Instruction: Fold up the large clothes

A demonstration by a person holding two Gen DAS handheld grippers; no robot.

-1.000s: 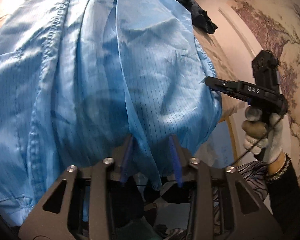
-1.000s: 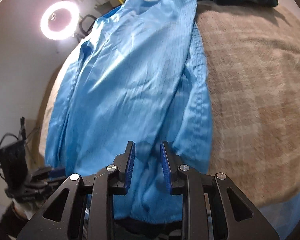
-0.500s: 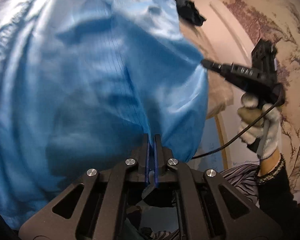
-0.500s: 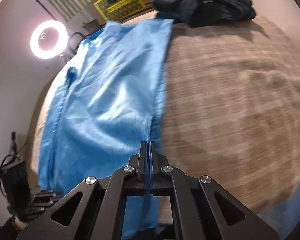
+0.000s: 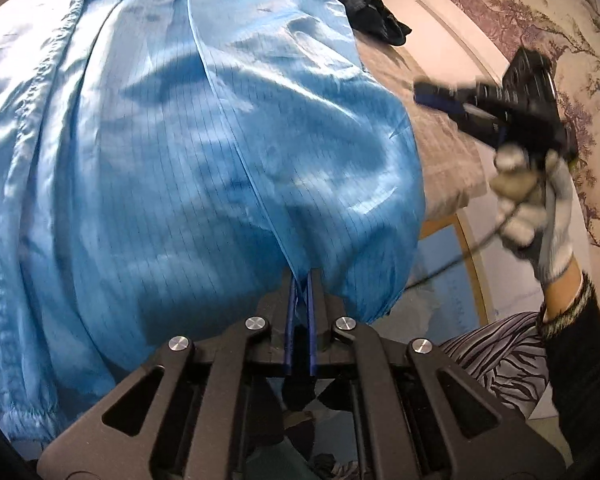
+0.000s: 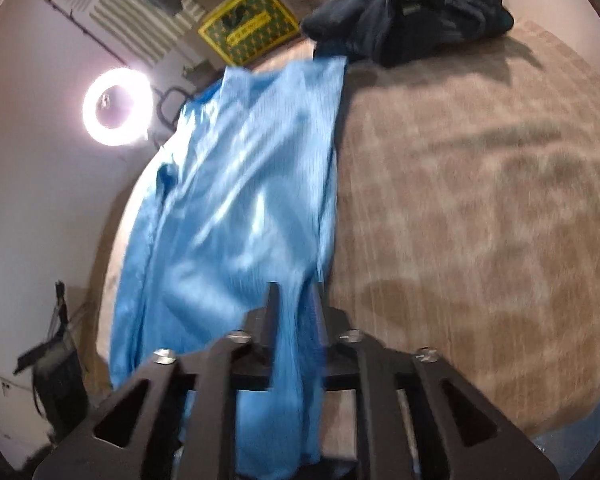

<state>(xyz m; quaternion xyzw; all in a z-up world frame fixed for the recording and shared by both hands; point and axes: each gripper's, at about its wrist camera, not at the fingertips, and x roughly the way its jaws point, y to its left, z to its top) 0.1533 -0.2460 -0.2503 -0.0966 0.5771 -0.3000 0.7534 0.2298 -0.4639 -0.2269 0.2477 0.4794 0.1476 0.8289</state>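
A large shiny blue garment (image 5: pixel 180 140) lies spread over a bed. My left gripper (image 5: pixel 300 280) is shut on a ridge of its near hem, and the cloth runs up from the pinch as a taut crease. In the left wrist view my right gripper (image 5: pixel 424 94) hovers blurred beside the garment's right edge, held by a gloved hand (image 5: pixel 532 208). In its own view the right gripper (image 6: pixel 296 292) has its jaws opening. The blue garment (image 6: pixel 240 200) hangs loose between the fingers, and the pads do not press on it.
A dark blue garment (image 6: pixel 412 20) lies bunched at the bed's far end. The brown checked bed cover (image 6: pixel 480 200) stretches to the right of the blue garment. A ring light (image 6: pixel 118 108) glows at the left wall. A patterned wall rises on the right in the left wrist view.
My left gripper went from open to shut on the hem and has held it since. My right gripper shut on the edge, then parted its jaws again and lifted away.
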